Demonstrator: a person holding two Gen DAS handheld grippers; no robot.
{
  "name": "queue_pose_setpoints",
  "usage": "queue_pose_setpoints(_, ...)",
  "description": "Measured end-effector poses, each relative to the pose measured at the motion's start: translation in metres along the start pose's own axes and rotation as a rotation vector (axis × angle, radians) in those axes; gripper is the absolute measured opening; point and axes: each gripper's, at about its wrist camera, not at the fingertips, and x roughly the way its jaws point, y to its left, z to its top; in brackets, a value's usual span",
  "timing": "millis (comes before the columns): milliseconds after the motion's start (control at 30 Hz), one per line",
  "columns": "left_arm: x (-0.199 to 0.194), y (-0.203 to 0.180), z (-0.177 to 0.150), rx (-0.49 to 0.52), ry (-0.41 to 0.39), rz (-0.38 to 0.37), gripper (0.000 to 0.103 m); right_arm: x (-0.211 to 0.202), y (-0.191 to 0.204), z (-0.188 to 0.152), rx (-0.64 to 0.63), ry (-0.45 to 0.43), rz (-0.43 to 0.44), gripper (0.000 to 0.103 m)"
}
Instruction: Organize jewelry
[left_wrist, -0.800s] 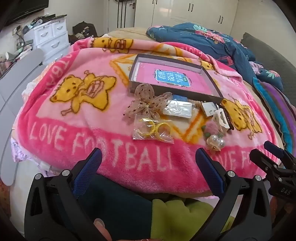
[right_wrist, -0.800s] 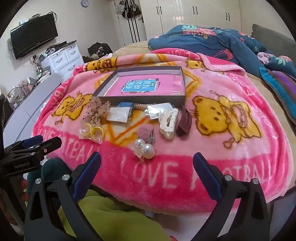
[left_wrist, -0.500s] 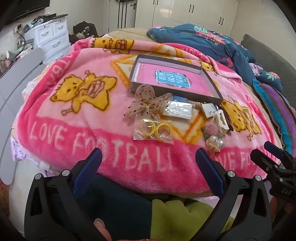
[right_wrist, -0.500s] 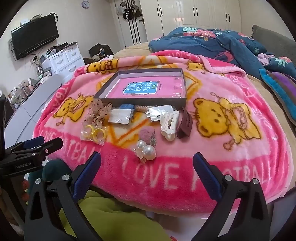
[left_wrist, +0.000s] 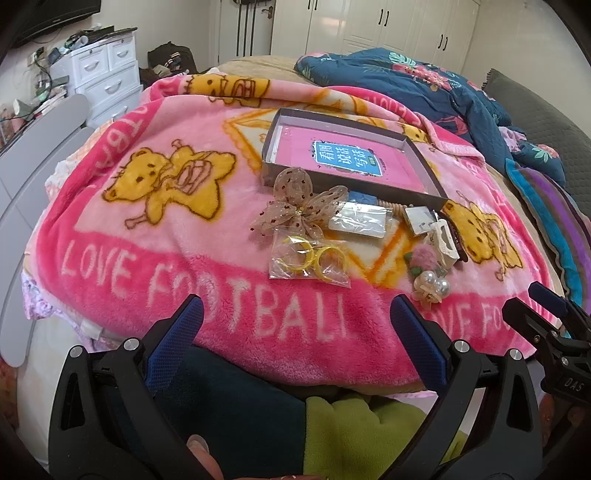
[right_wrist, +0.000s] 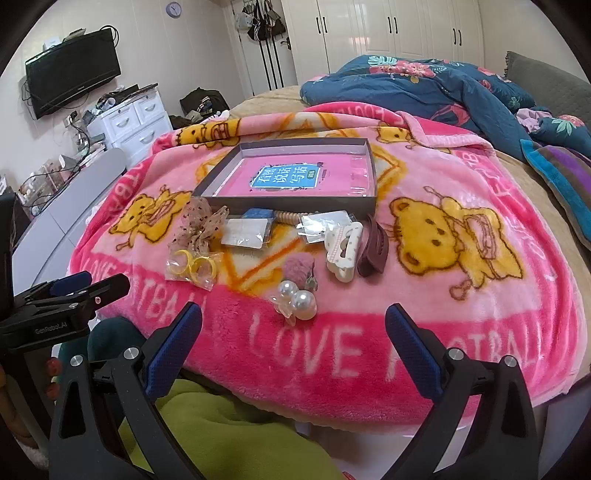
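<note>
both grippers, left gripper (left_wrist: 295, 328) and right gripper (right_wrist: 293, 328), hover with fingers spread and empty since the jewelry (right_wrist: 295, 297) lies loose on the blanket (right_wrist: 443, 295) beside the open box (right_wrist: 295, 204), nothing sorted.

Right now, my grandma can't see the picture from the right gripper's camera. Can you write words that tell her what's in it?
The open right gripper hovers, empty, at the near edge of a pink fleece teddy-bear blanket on a bed. Nearest it lies a big white pearl hair ornament; beyond are a cream claw clip, a clear bag of yellow rings and a shallow grey box.
</note>
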Motion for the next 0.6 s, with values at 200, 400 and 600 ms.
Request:
queue_pose_setpoints(200, 0.0001, 0.0007, -0.0002, -0.002, -0.002, -0.001, 0.095, 0.0, -0.0001, -0.0004, 0.0, -0.002, 0.002, 0.099)
queue_pose_setpoints(400, -0.0002, 0.0012, 0.0002, 0.001, -0.002, -0.001, 0.095, -0.0001, 0.0005, -0.0001, 0.002, -0.001, 0.004, 0.099)
queue_pose_setpoints(600, -0.0009, 0.001, -0.0002, 0.0, -0.004, -0.001, 0.095, -0.0003, 0.0002, -0.0004, 0.002, -0.002, 0.004, 0.099)
